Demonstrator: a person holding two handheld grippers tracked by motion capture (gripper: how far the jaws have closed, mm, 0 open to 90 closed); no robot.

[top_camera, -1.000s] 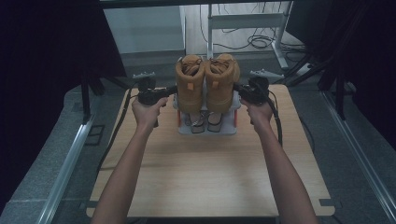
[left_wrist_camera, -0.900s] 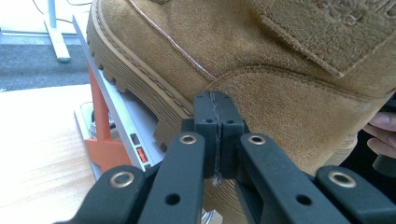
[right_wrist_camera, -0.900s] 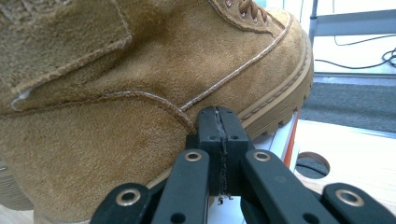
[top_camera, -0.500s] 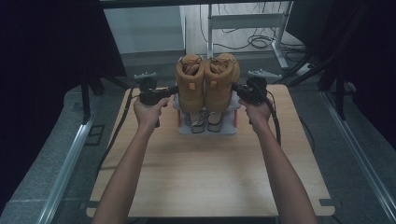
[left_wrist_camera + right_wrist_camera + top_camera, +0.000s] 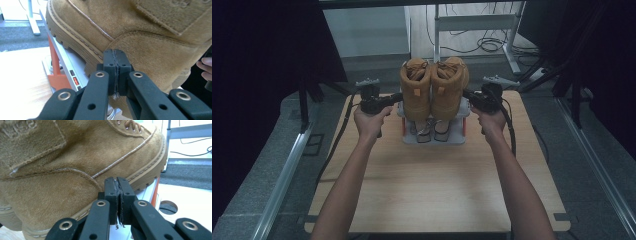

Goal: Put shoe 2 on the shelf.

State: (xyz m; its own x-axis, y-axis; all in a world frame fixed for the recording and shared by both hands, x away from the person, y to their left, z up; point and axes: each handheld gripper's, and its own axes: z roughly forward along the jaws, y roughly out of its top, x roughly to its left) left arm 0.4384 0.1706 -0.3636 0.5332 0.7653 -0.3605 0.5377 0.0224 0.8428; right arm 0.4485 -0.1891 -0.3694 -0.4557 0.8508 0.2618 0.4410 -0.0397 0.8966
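Two tan suede boots stand side by side, the left boot and the right boot, on a grey stand at the far middle of the wooden table. My left gripper is shut, its tip against the left boot's outer side just above the sole. My right gripper is shut too, its tip against the right boot's outer side. In each gripper view the two jaws, left and right, are pressed together with nothing between them.
The stand has orange side pieces and a white sloped shelf under the soles. A round hole is cut in the table beside it. Dark curtains flank the table, and a metal frame with cables stands beyond it.
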